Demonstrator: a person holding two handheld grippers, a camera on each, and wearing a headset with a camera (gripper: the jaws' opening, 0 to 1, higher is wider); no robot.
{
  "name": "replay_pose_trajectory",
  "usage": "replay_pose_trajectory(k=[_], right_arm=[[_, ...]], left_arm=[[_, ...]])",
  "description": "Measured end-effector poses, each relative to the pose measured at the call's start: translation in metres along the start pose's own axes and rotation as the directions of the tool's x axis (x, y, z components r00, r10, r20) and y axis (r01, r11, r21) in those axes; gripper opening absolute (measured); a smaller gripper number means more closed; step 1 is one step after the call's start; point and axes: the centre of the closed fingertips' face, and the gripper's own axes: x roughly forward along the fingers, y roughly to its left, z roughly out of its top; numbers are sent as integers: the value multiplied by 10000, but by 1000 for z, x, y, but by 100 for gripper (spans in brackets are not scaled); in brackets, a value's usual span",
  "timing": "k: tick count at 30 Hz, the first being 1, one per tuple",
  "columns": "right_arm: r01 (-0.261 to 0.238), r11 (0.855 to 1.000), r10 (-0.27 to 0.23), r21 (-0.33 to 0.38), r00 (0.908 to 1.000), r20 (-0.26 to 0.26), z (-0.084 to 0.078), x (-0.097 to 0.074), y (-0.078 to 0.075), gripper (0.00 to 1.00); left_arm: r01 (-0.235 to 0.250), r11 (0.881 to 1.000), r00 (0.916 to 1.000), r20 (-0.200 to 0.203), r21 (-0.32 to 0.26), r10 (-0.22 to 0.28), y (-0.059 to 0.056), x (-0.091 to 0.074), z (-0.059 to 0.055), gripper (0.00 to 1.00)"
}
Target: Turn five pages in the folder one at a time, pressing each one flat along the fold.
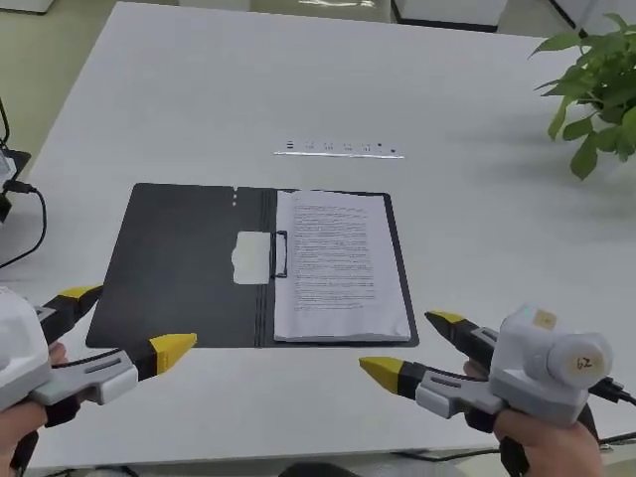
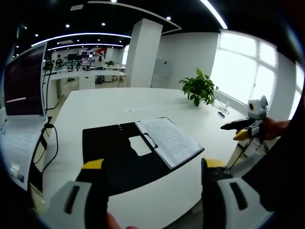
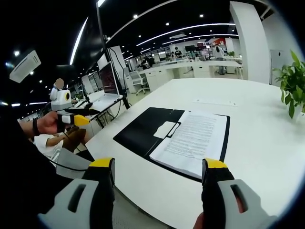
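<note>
A black folder [image 1: 184,258] lies open on the white table, with a stack of printed pages [image 1: 338,263] on its right half and a clip [image 1: 279,254] at the fold. The same folder [image 2: 119,152] and pages [image 2: 171,140] appear in the left gripper view, and the folder [image 3: 147,129] with its pages [image 3: 193,140] in the right gripper view. My left gripper [image 1: 129,323] hovers open near the folder's front left corner. My right gripper [image 1: 412,348] hovers open just in front of the pages' front right corner. Neither touches anything.
A potted plant [image 1: 596,89] stands at the table's far right. A power strip panel [image 1: 338,149] sits flush in the table behind the folder. A laptop [image 2: 21,109] and cable [image 1: 30,224] lie off the left edge. The white table [image 1: 298,79] stretches beyond the folder.
</note>
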Motion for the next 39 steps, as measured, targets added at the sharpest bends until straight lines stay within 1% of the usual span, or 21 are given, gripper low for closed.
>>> replay_pose_trajectory(k=[4,8,13,21,24,29,31,36,39], right_arm=[[93,9999,-93,63,10000,24,-1,-1,-2,74],[169,9998,-171,127,9998,93,1,-2,-4,74],[199,9996,-201,184,9997,108,1,-2,-5,75],[249,9994,-252,244,9996,107,-1,-4,-5,76],[263,9995,-263,201,9996,41,-3,-5,-4,76],[289,9993,-291,255,9996,57,-6,-6,-4,76],[304,9991,-306,282,9995,56,-7,-7,-4,76],[441,9982,-449,413,9988,171,-9,-11,-10,76],[501,9972,-518,558,9983,281,-10,-14,-14,76]], left_arm=[[-27,10000,10000,-3,-28,27,1,0,-1,81],[-6,10000,9999,-110,93,7,1,1,-3,82],[93,9998,9999,-117,151,-91,-1,2,-1,82],[240,9995,9996,-182,214,-236,-4,4,-2,82],[396,9988,9987,-345,273,-387,-10,8,-6,82],[680,9969,9966,-488,395,-660,-20,14,-7,82],[826,9955,9951,-591,470,-798,-25,18,-10,82],[1106,9919,9907,-867,632,-1049,-36,28,-18,82],[1254,9903,9889,-873,597,-1200,-42,34,-19,82]])
